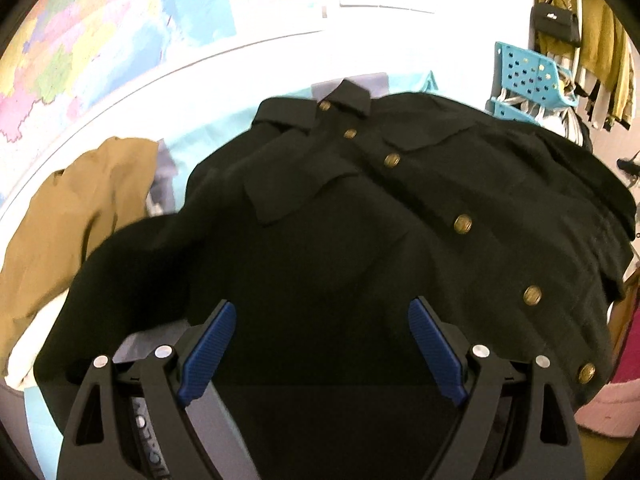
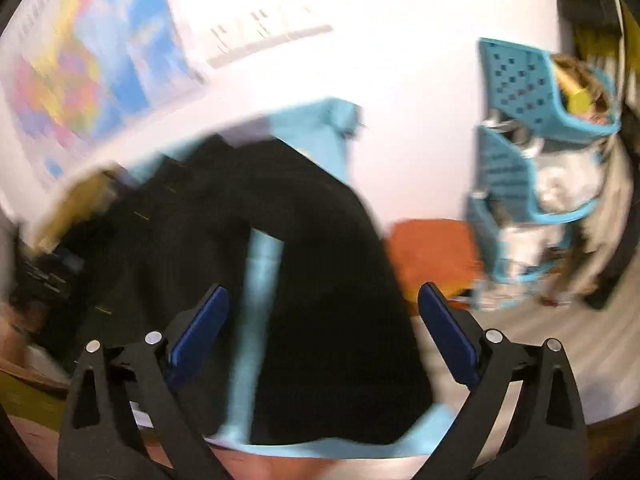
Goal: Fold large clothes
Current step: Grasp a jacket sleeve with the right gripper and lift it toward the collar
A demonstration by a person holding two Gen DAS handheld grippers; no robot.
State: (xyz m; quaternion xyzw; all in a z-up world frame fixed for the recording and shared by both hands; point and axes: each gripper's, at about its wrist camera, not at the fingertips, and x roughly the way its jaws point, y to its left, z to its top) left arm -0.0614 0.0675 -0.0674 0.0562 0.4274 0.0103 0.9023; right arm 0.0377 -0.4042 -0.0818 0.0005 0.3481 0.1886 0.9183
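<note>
Here the left claw [image 1: 322,312] is hanging released, blue pads [image 1: 208,354] spread wide with nothing between them, tips hovering just over the lower edge of the black jacket [image 1: 340,216]. The jacket is lying spread flat, front side up, collar [image 1: 348,96] pointing away toward the wall, a row of brass buttons [image 1: 463,222] running down its front placket, chest pocket flaps showing on either side of that row. One sleeve is trailing out to the left of the view. Under the jacket a light blue sheet [image 1: 416,82] is peeking out near the collar. Just left of the jacket a tan garment [image 1: 80,216] is lying crumpled, touching the sleeve. Behind it a coloured map [image 1: 80,40] is hanging on the white wall. Far right, a blue perforated rack [image 1: 528,76] is standing, with a black handbag [image 1: 555,26] and olive clothes hanging above it.

The right claw [image 2: 324,312] is also released, blue pads [image 2: 200,332] wide apart, no cloth pinched; the view is motion-blurred. Below it the black jacket [image 2: 320,300] is lying with a strip of the light blue sheet [image 2: 260,280] showing through a gap between two dark parts. To the right an orange cloth [image 2: 432,252] is lying near the blue rack [image 2: 516,80]; detail there is too smeared to tell.
</note>
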